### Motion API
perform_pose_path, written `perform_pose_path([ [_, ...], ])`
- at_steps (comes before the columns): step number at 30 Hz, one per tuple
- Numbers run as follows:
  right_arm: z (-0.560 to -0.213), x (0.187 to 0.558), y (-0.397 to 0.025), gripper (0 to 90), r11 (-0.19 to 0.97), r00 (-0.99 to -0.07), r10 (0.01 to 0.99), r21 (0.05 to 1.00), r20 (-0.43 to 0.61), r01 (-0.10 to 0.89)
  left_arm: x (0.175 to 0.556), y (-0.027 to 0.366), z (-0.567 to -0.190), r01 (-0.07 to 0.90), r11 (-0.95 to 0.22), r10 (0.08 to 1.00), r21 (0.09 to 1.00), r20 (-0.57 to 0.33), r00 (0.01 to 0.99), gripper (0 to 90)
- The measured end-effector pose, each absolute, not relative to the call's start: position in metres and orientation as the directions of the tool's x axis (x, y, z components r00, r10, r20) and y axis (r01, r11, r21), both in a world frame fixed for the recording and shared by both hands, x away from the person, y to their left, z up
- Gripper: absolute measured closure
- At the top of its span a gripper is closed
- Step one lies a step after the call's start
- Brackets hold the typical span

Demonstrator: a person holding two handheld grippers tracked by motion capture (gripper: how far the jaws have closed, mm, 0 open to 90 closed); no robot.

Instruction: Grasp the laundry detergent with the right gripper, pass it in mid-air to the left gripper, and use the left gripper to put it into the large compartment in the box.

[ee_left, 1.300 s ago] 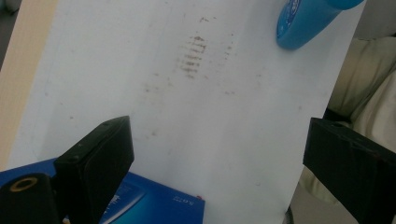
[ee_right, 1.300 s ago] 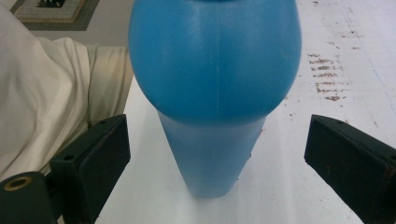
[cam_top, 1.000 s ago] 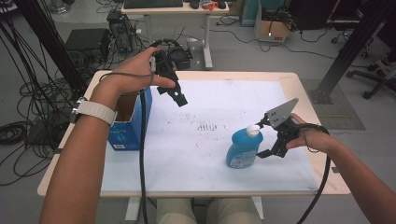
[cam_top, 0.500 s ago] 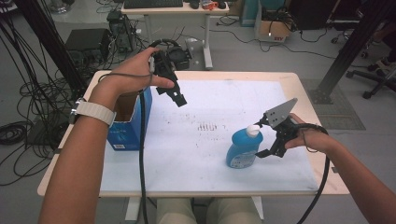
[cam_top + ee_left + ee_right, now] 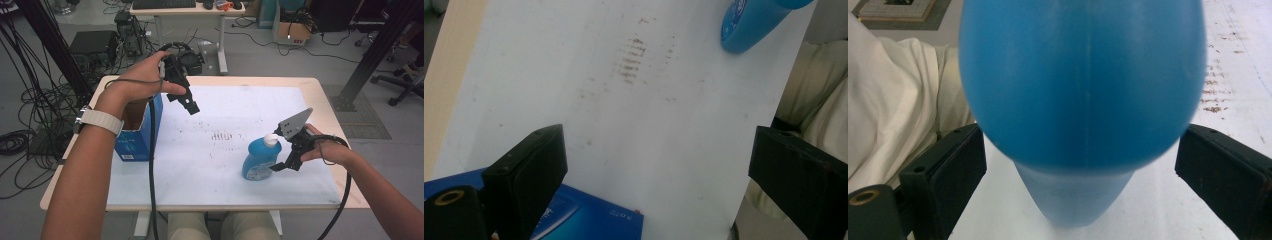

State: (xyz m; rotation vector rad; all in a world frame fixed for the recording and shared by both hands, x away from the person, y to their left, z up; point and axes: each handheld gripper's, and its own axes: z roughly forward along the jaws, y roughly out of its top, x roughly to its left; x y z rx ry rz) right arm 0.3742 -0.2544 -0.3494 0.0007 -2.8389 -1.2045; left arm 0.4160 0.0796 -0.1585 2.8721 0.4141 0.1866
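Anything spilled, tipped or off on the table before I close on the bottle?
Nothing spilled or tipped. The blue bottle stands upright between the open right tool. The one oddity is a patch of brownish smudges on the white table cover, mid-table.

Open blue box point(image 5: 135, 131) at table's left edge, stained white sheet point(image 5: 220, 135)

A grey floor point(image 5: 320, 65) surrounds a pale wooden table point(image 5: 320, 100) topped with a stained white sheet point(image 5: 250, 110). Black cables point(image 5: 30, 100) trail at the left. At the far side stands a desk point(image 5: 185, 9) with what may be a keyboard. An office chair point(image 5: 402, 82) sits far right.
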Motion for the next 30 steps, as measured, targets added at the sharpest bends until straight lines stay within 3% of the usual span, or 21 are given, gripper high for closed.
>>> perform_pose_path([
  [30,-0.365,0.375,-0.246,9.6,0.655,-0.998,-0.047,0.756,0.039,-0.001,0.416,0.080,-0.159,0.265,-0.931,0.297,0.251,0.098,0.950,9.2],
])
